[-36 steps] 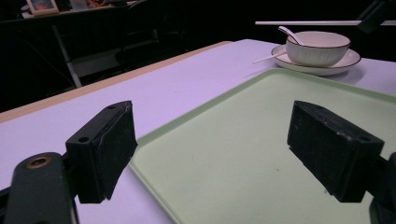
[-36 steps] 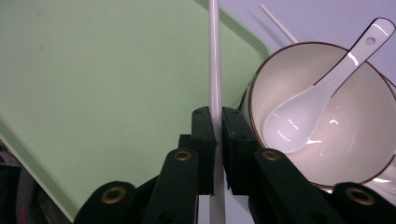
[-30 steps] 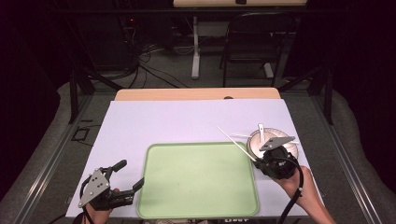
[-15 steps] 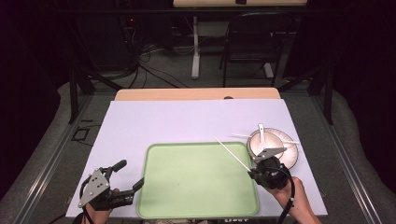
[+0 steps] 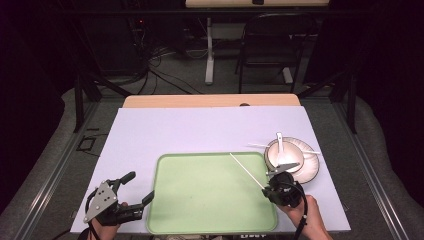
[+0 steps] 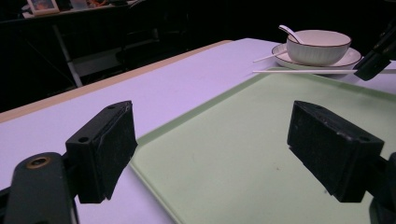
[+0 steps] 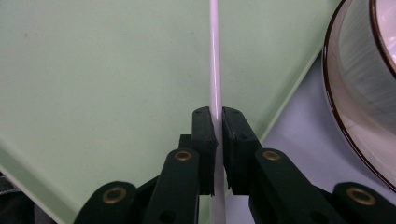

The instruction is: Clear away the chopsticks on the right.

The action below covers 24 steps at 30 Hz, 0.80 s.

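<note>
Right gripper (image 5: pixel 270 190) clamps a white chopstick (image 5: pixel 246 171) over the green tray (image 5: pixel 210 210).

The stick slants across the tray's right edge, near a bowl (image 5: pixel 282 155) with a spoon (image 5: pixel 279 142) on a plate (image 5: pixel 311 167). The left gripper (image 5: pixel 135 192) rests with jaws spread, holding nothing, at the tray's left edge.

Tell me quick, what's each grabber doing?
Left gripper: open, holding nothing.
Right gripper: closed on a white chopstick above the green tray.
</note>
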Available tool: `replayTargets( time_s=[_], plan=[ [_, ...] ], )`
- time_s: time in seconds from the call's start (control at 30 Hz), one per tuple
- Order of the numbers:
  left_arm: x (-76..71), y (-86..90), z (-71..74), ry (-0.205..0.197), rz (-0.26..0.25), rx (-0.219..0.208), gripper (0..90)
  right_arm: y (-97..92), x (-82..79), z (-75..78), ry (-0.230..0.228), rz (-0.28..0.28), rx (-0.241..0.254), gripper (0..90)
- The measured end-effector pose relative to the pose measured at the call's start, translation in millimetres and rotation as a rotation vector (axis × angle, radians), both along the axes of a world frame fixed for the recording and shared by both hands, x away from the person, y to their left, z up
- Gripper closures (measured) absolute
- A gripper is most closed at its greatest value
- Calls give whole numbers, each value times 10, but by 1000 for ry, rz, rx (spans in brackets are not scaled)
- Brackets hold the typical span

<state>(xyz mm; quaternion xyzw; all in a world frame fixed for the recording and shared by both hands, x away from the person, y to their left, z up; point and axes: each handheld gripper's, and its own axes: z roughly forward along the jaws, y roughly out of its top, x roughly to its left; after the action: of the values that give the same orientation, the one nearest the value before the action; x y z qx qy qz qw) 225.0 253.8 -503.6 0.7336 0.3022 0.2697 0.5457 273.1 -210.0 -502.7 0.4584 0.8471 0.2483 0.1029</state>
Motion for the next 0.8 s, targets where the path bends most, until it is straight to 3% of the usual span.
replayTargets(
  time_s=[0.1,0.43,0.8],
  plan=[
    [3,-2,-1,1,0,0,154,28,26,-47,-12,-22,5,839],
    [-1,-3,0,0,-4,0,154,130,111,-171,39,-63,-38,838],
    [2,1,-2,2,-1,0,154,303,167,-296,61,-26,-60,828]
  ],
)
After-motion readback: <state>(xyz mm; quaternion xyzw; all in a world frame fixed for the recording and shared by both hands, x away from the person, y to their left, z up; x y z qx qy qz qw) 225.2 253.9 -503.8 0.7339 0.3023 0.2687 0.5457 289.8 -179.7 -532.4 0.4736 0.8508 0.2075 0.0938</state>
